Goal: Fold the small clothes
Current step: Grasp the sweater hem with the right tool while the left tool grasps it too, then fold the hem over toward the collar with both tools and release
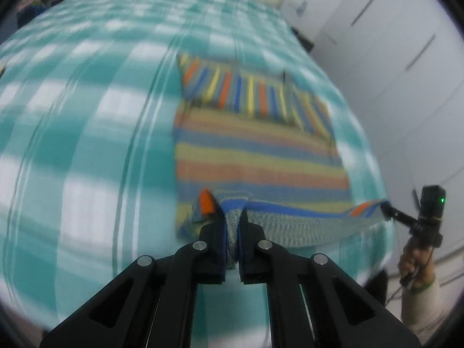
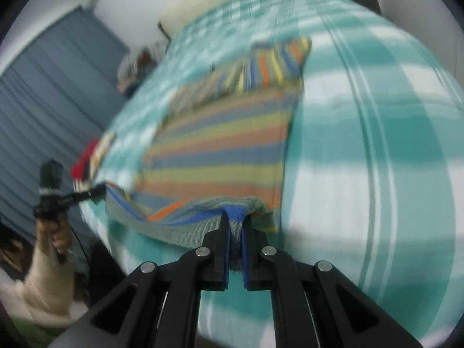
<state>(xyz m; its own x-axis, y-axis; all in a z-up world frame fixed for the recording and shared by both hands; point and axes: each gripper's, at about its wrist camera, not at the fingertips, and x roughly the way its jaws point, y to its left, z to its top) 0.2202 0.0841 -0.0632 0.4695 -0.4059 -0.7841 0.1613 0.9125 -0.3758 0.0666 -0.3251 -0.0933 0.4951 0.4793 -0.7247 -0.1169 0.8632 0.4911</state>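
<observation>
Left wrist view: left gripper (image 1: 232, 217) is pinched tight on the near hem of the striped sweater (image 1: 255, 150), which lies on the checked bedspread (image 1: 87, 116). Right gripper (image 2: 235, 220) clamps the hem's other corner, lifted slightly.

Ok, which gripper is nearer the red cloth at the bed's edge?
Left. The left gripper holds the striped garment's corner just beside the red cloth; the right gripper holds the other corner, farther off.
</observation>
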